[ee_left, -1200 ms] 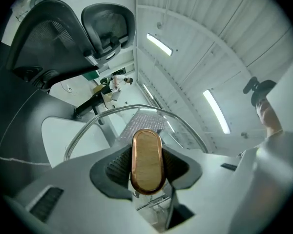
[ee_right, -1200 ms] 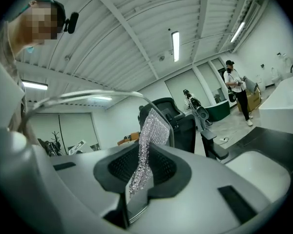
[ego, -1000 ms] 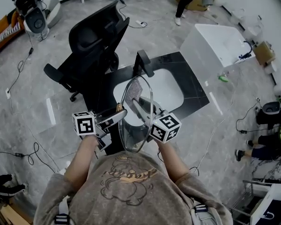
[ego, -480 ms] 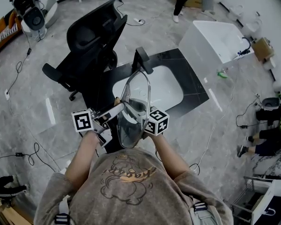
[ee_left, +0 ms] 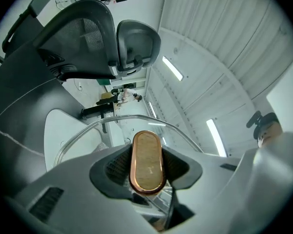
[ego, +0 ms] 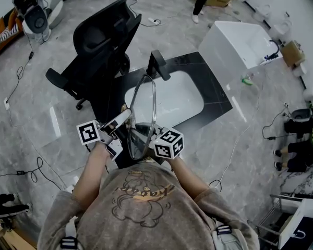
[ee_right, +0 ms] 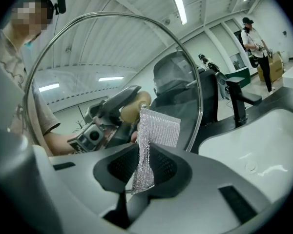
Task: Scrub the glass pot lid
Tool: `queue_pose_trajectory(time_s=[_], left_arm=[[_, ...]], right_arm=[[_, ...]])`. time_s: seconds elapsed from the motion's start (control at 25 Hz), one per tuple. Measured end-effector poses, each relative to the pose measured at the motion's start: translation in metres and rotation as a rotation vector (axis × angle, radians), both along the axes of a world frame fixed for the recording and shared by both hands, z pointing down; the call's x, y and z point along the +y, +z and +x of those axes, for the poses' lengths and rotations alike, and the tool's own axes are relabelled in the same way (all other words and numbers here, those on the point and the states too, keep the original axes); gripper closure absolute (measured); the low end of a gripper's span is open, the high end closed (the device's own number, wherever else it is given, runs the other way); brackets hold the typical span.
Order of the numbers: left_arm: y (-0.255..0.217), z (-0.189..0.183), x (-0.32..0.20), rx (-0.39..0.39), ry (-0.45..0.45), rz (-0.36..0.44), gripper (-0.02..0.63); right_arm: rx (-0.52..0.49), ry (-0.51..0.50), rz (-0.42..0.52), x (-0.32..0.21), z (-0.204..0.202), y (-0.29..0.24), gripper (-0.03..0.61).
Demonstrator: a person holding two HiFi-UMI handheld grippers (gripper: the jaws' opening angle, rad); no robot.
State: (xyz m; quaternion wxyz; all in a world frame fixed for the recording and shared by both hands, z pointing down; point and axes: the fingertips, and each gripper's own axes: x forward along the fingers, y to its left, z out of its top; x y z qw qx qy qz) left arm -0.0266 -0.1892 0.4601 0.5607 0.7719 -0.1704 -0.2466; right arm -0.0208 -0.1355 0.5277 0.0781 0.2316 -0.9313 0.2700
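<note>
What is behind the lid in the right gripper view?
Through the glass lid show the left gripper shut on its knob, the person's arm and a black chair. The scrubber in the right gripper hides whatever lies behind it.

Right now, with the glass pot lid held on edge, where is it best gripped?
Probably by the oblong knob at the lid's centre, jaws across its narrow sides, coming from the knob's face, as the left gripper does. Elsewhere it is smooth, with a thin rim.

Grey marble floor (ego: 198, 40), black office chair (ego: 101, 40), white sink (ego: 183, 97), black counter (ego: 213, 94).
</note>
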Motion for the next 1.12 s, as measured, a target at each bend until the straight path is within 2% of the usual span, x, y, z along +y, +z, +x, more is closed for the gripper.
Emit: queue_pose_trajectory(time_s=[0.2,0.4,0.56,0.88,1.12], left_arm=[[0.004,-0.007,-0.003,-0.019,-0.028,-0.008,0.434],[0.010,-0.010,-0.006,-0.035,-0.040,-0.012,0.434],[0.012,-0.013,-0.007,-0.020,-0.043,-0.025,0.434],[0.012,-0.010,-0.006,-0.005,-0.025,-0.028,0.434],[0.014,-0.006,-0.004,0.001,-0.007,-0.036,0.434]], right_arm=[[-0.005,-0.112,-0.041,0.034,-0.009,-0.004,0.499],[-0.095,-0.187,-0.096,0.056,-0.003,-0.028,0.497],[-0.156,-0.240,-0.105,0.072,0.005,-0.053,0.497],[-0.163,-0.274,-0.005,0.070,0.024,-0.096,0.497],[-0.210,-0.204,0.068,0.042,0.038,-0.123,0.496]])
